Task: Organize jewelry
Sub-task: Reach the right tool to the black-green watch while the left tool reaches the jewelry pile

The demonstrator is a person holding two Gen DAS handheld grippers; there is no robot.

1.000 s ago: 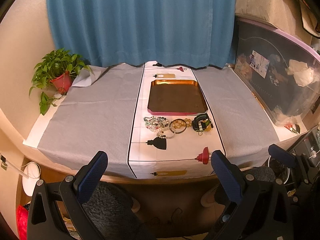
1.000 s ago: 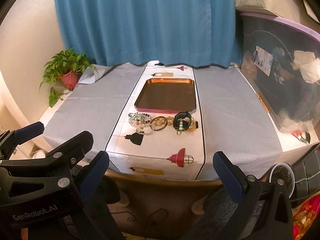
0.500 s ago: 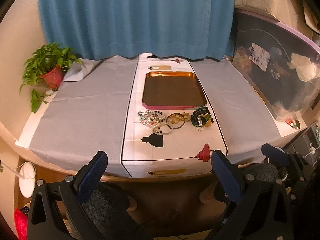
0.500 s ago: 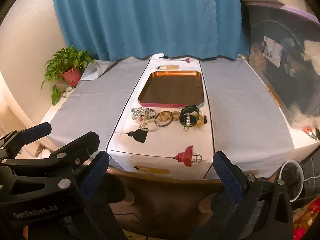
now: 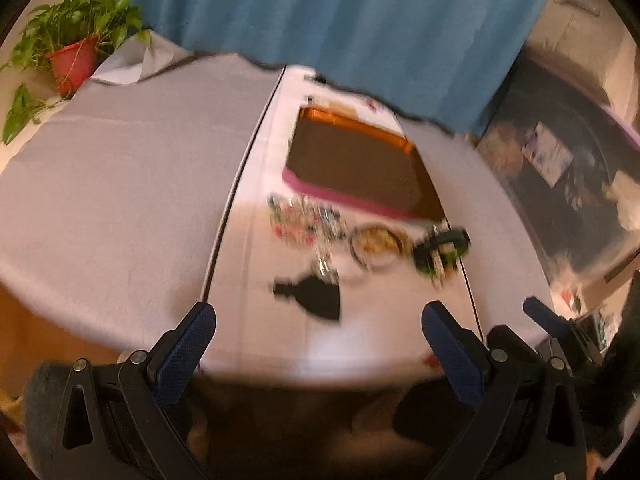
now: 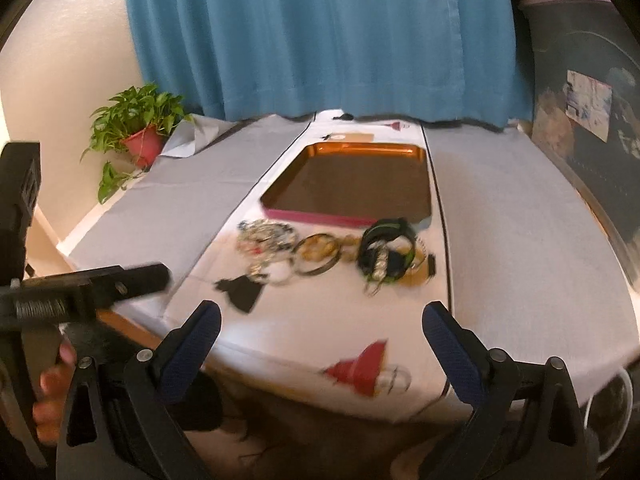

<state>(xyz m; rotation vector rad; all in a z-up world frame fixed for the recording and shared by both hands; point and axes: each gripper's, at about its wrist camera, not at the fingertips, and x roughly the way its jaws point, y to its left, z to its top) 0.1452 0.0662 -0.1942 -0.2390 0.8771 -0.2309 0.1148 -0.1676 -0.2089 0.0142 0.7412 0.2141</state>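
Note:
An orange tray with a pink front rim [image 5: 404,213] [image 6: 312,214] lies on the white table runner. In front of it sits a row of jewelry: a tangle of bead strands [image 5: 304,220] [image 6: 266,238], a gold bangle with amber beads [image 5: 376,242] [image 6: 318,254], and a black-and-green bracelet [image 5: 440,246] [image 6: 386,254]. My left gripper [image 5: 320,324] hangs open over the table's near edge, short of the jewelry and empty. My right gripper [image 6: 320,322] is open and empty too, just before the bracelets. The left view is blurred.
A potted plant in a red pot [image 5: 74,62] [image 6: 142,144] stands at the far left. A blue curtain [image 6: 320,40] hangs behind the table. A dark plastic bin [image 6: 592,152] stands at the right. Grey cloth [image 6: 500,220] flanks the runner. A hand [image 6: 52,384] holds the left gripper.
Both grippers have moved forward and down toward the table; the jewelry and tray look larger and nearer. The left view has swung and tilted. No jewelry has moved.

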